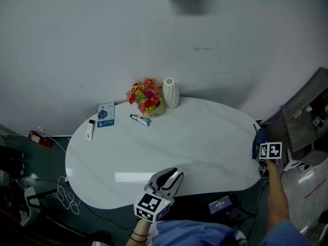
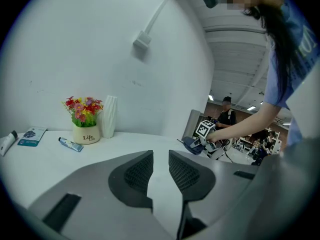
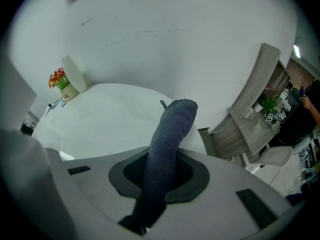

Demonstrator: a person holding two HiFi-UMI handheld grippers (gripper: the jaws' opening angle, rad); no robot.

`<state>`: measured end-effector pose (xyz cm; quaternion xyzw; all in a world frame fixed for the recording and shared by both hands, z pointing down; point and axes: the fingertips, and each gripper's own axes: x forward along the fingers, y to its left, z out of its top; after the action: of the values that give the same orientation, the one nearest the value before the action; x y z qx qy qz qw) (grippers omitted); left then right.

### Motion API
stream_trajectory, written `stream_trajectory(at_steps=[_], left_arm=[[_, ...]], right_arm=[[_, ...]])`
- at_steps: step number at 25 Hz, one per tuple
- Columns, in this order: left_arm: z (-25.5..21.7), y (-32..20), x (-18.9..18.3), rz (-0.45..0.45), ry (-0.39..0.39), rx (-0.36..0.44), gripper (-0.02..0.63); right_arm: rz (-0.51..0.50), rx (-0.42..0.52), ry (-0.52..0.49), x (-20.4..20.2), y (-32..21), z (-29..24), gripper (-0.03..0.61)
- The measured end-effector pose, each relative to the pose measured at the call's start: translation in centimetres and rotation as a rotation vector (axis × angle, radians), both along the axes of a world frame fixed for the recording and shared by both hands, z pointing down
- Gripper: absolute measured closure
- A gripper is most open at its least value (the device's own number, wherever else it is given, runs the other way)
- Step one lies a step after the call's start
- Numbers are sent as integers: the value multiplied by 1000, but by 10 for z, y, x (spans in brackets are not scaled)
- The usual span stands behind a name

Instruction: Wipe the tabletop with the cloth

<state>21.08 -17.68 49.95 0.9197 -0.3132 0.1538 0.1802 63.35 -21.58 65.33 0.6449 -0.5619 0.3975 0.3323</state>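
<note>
The white oval tabletop fills the middle of the head view. A dark blue cloth sticks up from my right gripper, which is shut on it. That gripper hangs at the table's right edge, with the cloth just off the rim. My left gripper hovers over the near edge of the table. Its jaws stand a narrow gap apart with nothing between them. In the left gripper view, the right gripper and its cloth show at the far side of the table.
At the back of the table stand a flower pot and a white vase. A small tube, a blue card and a white tube lie nearby. A grey chair is at right, and cables lie on the floor at left.
</note>
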Motion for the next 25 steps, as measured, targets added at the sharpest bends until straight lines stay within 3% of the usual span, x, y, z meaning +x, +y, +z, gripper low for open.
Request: stream_trajectory(at_steps=[6, 12, 19, 25], left_arm=[[7, 4, -31, -77, -24, -21, 522], [5, 9, -68, -150, -32, -16, 522], [4, 22, -125, -221, -26, -15, 522], [-7, 43, -193, -252, -45, 9, 522]], right_arm=[[10, 7, 1, 5, 3, -6, 512], [-81, 74, 2, -44, -11, -36, 512], [-183, 208, -128, -173, -24, -82, 512], [-385, 238, -227, -324, -17, -106, 512]])
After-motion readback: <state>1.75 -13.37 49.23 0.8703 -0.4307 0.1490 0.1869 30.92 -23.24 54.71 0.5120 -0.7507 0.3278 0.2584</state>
